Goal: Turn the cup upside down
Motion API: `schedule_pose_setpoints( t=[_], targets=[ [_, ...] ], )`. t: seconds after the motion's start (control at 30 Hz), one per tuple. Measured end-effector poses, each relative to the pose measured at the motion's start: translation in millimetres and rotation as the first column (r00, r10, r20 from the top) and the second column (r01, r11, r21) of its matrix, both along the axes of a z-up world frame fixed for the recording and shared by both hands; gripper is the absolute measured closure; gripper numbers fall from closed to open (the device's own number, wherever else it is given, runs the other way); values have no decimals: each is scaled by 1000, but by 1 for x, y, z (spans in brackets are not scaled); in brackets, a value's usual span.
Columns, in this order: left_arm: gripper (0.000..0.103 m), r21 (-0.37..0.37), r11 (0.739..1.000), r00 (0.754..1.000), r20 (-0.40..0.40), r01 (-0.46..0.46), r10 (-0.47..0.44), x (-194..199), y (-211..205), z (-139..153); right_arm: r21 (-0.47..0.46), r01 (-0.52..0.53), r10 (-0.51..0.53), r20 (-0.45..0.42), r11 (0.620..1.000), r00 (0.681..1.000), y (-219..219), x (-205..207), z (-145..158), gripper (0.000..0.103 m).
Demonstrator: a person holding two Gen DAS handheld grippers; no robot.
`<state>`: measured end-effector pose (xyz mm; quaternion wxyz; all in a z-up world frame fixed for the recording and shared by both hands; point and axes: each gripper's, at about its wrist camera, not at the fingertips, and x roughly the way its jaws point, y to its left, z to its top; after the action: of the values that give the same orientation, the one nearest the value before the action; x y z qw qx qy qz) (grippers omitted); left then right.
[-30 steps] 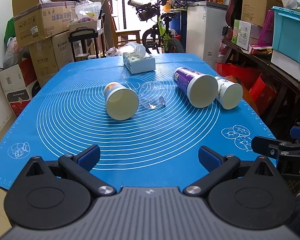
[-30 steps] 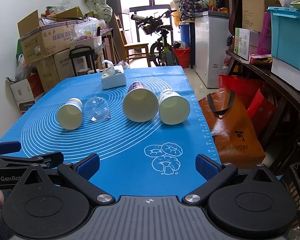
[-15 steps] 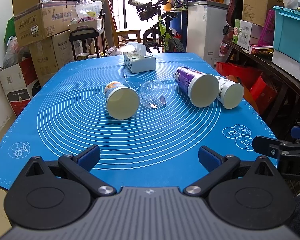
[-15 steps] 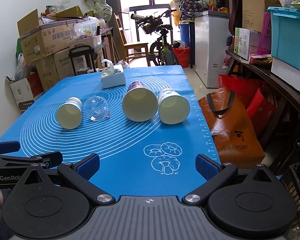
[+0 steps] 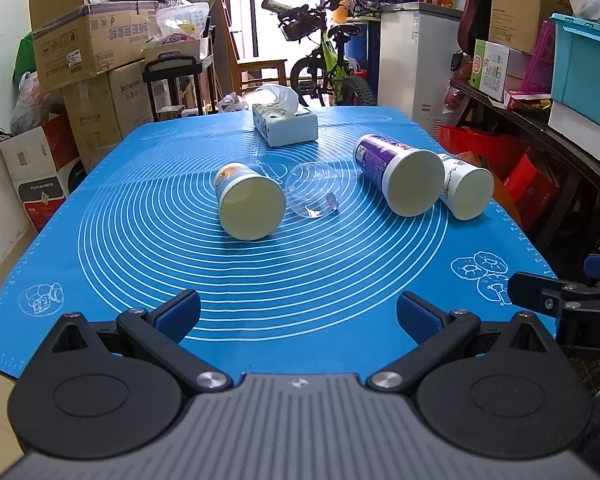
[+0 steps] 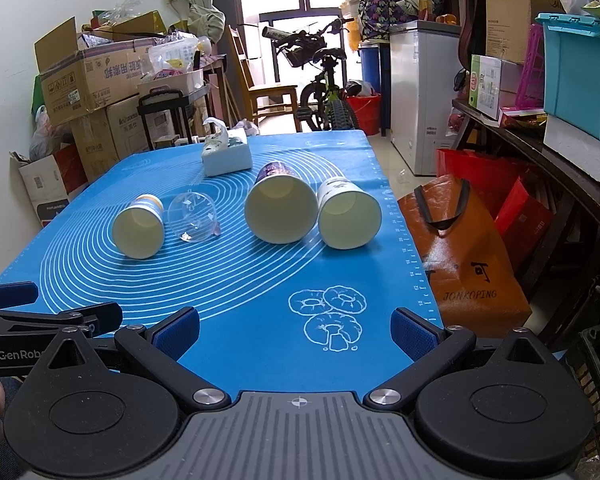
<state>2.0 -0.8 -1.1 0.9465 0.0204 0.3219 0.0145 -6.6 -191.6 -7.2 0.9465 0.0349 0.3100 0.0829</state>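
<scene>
Several cups lie on their sides on the blue mat [image 5: 148, 240], mouths toward me. From left: an orange-banded paper cup [image 5: 249, 205] [image 6: 139, 228], a clear plastic cup [image 5: 310, 190] [image 6: 194, 217], a purple paper cup [image 5: 400, 180] [image 6: 280, 204], and a white patterned cup [image 5: 466, 192] [image 6: 346, 216]. My left gripper [image 5: 298, 314] is open and empty over the mat's near edge, well short of the cups. My right gripper [image 6: 295, 330] is open and empty near the mat's front right, also short of them.
A tissue box [image 5: 285, 128] [image 6: 226, 154] stands behind the cups. Cardboard boxes [image 5: 92, 44] are stacked at the left, a bicycle [image 5: 324, 68] and white freezer [image 5: 416, 60] behind, an orange bag [image 6: 460, 252] and shelves with bins at the right.
Both grippers have crept slightly forward toward the cups; the cups have not moved and both grippers stay open.
</scene>
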Motion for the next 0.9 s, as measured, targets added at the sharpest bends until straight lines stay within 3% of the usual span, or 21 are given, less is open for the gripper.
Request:
schedule_pose_setpoints(
  t=[0.37, 0.9],
  targets=[
    [0, 13, 999, 999, 39, -37, 36, 23, 6, 10, 5, -18, 18, 34, 1000, 999, 4, 22, 15, 2],
    [0, 2, 985, 985, 37, -170, 170, 107, 28, 1, 8, 36, -36, 88, 999, 996, 7, 100, 20, 2]
  ],
)
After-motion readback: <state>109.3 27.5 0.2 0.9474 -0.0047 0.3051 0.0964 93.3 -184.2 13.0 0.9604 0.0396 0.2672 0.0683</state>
